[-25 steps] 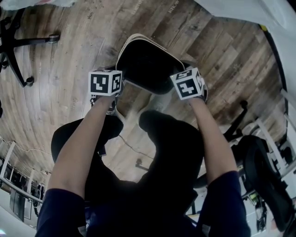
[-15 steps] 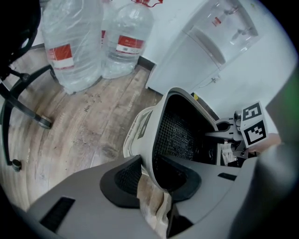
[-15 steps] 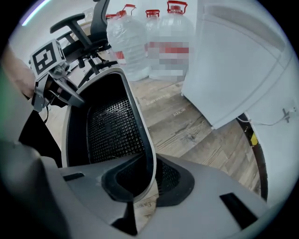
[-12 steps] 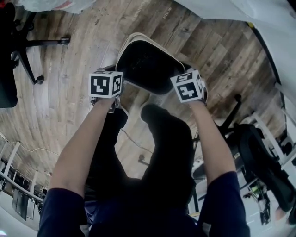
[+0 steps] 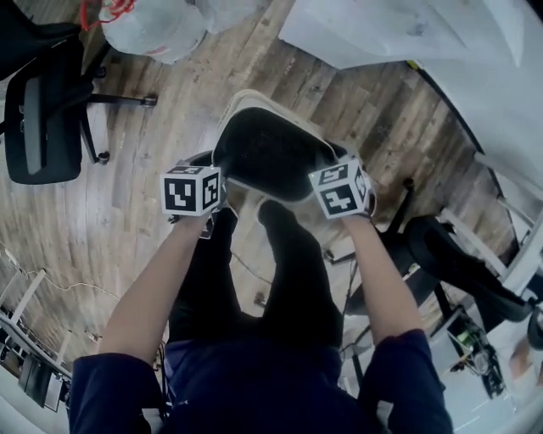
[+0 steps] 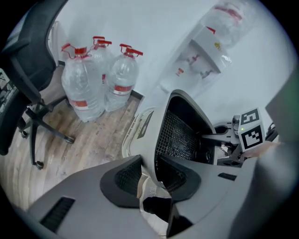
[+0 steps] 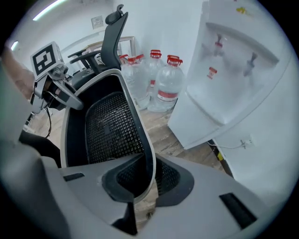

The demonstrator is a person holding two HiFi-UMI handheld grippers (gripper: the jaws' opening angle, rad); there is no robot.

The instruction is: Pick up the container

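Note:
The container (image 5: pixel 271 153) is a white bin with a black mesh inside, held up off the wooden floor in front of the person. My left gripper (image 5: pixel 208 185) is shut on its left wall. In the left gripper view that wall (image 6: pixel 180 135) is pinched between the left gripper's (image 6: pixel 148 175) pads, whose jaws have just been closing a little on it. My right gripper (image 5: pixel 339 180) is shut on the opposite rim. In the right gripper view the white rim of the container (image 7: pixel 107 130) runs between the right gripper's (image 7: pixel 142 184) pads.
Large water bottles (image 5: pixel 153 25) stand by the wall next to a white water dispenser (image 7: pixel 243 70). A black office chair (image 5: pixel 47 102) is at the left and another chair (image 5: pixel 458 263) at the right. The person's legs are below the container.
Both grippers and the container have risen together away from the floor. The view has shifted, so the bottles and the dispenser now show at the top.

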